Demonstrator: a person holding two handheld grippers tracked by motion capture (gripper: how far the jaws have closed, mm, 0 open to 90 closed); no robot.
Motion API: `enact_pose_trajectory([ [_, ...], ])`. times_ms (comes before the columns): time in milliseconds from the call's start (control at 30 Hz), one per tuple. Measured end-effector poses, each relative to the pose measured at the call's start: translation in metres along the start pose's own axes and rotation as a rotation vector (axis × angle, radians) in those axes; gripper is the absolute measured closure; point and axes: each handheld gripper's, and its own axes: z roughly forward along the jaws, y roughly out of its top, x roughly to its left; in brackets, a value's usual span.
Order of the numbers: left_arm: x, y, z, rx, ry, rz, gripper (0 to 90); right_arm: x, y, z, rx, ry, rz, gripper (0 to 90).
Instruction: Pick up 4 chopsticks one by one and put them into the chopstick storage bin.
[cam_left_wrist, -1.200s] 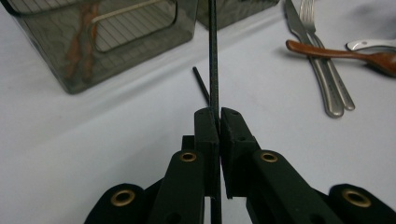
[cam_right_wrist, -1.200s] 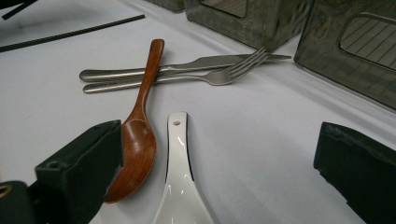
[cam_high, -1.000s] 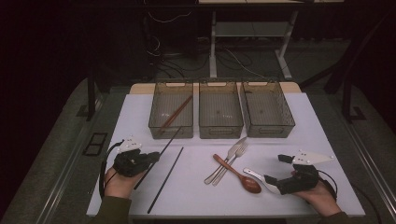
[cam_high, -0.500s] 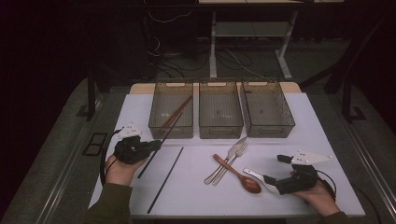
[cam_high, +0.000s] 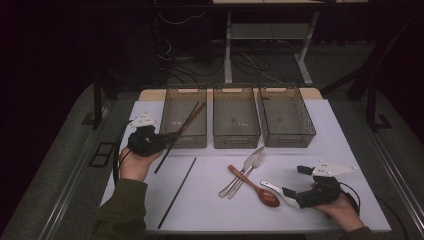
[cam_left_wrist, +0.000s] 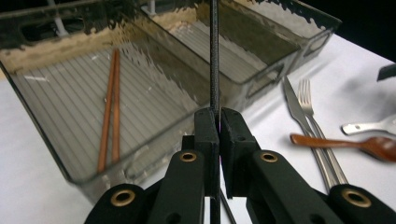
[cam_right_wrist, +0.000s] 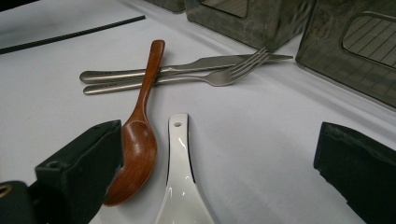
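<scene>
Beside the left bin (cam_high: 184, 125), already holding brown chopsticks (cam_left_wrist: 108, 109): left gripper (cam_high: 167, 139) clamped on one black chopstick (cam_left_wrist: 214, 56), right gripper (cam_right_wrist: 219, 172) gaping empty over the spoons (cam_right_wrist: 180, 172); second black chopstick (cam_high: 177, 191), cutlery unsorted.

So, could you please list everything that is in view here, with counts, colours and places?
Smoky clear plastic bins: three, in a row at the table's far side.
Brown wooden chopsticks: two, inside the left bin.
Thin black chopsticks: two; one flat on the white table, one clamped in the left gripper.
Steel knife and steel fork: one each, side by side mid-table.
Brown wooden spoon: one, handle lying across the knife and fork.
White ceramic spoon: one, beside the wooden spoon.
White table: one.
Left gripper: black, shut on a chopstick by the left bin.
Right gripper: black, open over the white spoon.
</scene>
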Motion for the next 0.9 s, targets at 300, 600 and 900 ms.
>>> enact_pose_trajectory([
  [300,0.012,0.037,0.012,-0.028,0.03,0.012,85.5,0.0,0.0,0.0,0.0,-0.002,0.004,1.3],
  [600,0.031,0.065,0.033,-0.051,0.093,0.023,85.4,-0.001,0.0,-0.001,-0.005,-0.004,0.002,1.3],
  [900,0.047,0.072,0.062,-0.077,0.139,0.031,85.4,-0.001,0.0,-0.001,-0.006,-0.002,0.0,1.3],
])
